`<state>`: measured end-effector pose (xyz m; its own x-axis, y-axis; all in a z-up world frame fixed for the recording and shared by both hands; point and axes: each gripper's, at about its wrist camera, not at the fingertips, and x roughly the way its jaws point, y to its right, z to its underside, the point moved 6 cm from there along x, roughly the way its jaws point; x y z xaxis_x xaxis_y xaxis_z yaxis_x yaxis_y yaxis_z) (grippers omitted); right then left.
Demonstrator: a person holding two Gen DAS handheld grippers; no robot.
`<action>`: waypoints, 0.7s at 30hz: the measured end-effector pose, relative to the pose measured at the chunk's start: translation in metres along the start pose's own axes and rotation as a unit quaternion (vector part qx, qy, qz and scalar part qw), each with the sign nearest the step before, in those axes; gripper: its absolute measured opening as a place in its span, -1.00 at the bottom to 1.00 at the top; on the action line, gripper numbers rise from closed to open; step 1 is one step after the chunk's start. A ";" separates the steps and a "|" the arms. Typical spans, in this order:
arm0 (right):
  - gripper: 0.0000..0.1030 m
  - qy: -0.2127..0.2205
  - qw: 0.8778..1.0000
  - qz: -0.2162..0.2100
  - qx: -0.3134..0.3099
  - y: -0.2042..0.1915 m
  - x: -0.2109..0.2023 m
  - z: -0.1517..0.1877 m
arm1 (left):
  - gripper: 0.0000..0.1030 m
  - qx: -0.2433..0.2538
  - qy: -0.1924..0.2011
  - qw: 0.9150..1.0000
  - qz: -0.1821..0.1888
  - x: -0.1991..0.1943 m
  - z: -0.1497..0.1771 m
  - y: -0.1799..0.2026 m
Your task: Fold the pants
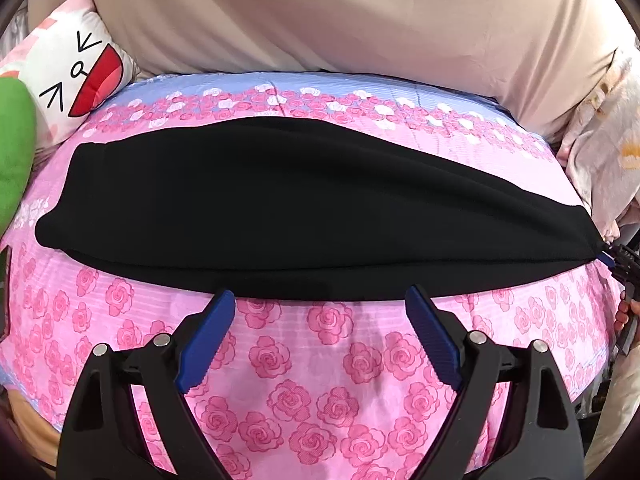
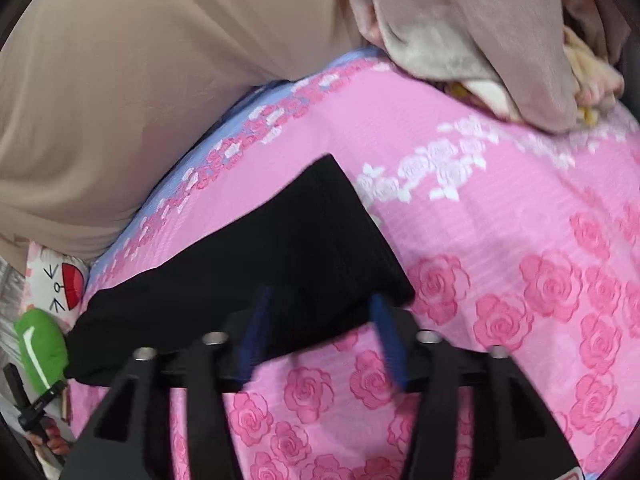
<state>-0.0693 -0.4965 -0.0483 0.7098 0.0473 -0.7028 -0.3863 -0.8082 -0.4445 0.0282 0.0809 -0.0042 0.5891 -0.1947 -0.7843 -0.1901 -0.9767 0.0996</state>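
Black pants [image 1: 280, 200] lie folded lengthwise in a long strip across a pink rose-print bedspread [image 1: 320, 380]. My left gripper [image 1: 320, 295] is open, with its blue fingertips [image 1: 224, 304] at the strip's near edge and nothing pinched. In the right wrist view, which is blurred, the pants' end [image 2: 272, 256] lies flat. My right gripper [image 2: 319, 300] stands open astride the near edge of that end; black cloth shows between the fingers but the pads stand apart from it. That right gripper [image 1: 616, 260] also shows at the strip's right tip in the left wrist view.
A big beige pillow [image 1: 320, 12] bounds the far side of the bed. A cartoon-face cushion [image 1: 76, 68] and a green plush [image 1: 16, 160] sit at the left. Crumpled pale cloth [image 1: 600, 152] is piled at the right. A hand [image 1: 624, 316] shows at the right edge.
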 end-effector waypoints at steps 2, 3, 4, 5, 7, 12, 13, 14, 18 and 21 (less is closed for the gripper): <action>0.13 -0.004 1.000 0.010 -0.006 -0.001 0.007 -0.005 | 0.73 -0.015 -0.003 1.000 -0.011 0.003 0.000 -0.011; -0.07 -0.007 1.000 0.012 -0.006 0.001 0.011 -0.006 | 0.73 -0.024 -0.004 1.000 -0.014 0.005 -0.001 -0.017; -0.80 -0.010 1.000 0.016 -0.003 0.003 0.015 -0.008 | 0.73 -0.036 -0.005 0.999 -0.018 0.006 -0.002 -0.026; -0.85 -0.017 1.000 0.011 0.007 0.003 0.016 -0.008 | 0.73 -0.053 -0.006 0.998 -0.022 0.006 -0.003 -0.039; -0.74 -0.007 1.000 0.021 0.018 0.005 0.014 -0.005 | 0.73 -0.091 -0.009 0.996 -0.017 0.003 -0.005 -0.066; -0.15 0.048 0.991 0.109 -0.057 -0.034 -0.025 0.034 | 0.73 -0.165 -0.014 0.986 -0.006 0.004 -0.013 -0.118; -0.15 0.050 0.990 0.102 -0.079 -0.052 -0.027 0.044 | 0.73 -0.167 -0.017 0.986 -0.005 0.008 -0.015 -0.122; -0.15 0.051 0.989 0.090 -0.102 -0.073 -0.028 0.055 | 0.73 -0.169 -0.023 0.985 0.001 0.015 -0.018 -0.122; -0.08 0.019 0.973 0.016 -0.228 -0.182 -0.006 0.112 | 0.73 -0.163 -0.061 0.983 0.052 0.051 -0.021 -0.096; -0.08 -0.018 0.951 -0.038 -0.307 -0.251 0.021 0.150 | 0.72 -0.162 -0.075 0.982 0.067 0.065 -0.020 -0.080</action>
<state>-0.0458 -0.2045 -0.0342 0.6970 0.1308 -0.7050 0.0904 -0.9914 -0.0945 0.0974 0.1450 -0.0508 0.4496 -0.3309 -0.8297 0.0161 -0.9257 0.3779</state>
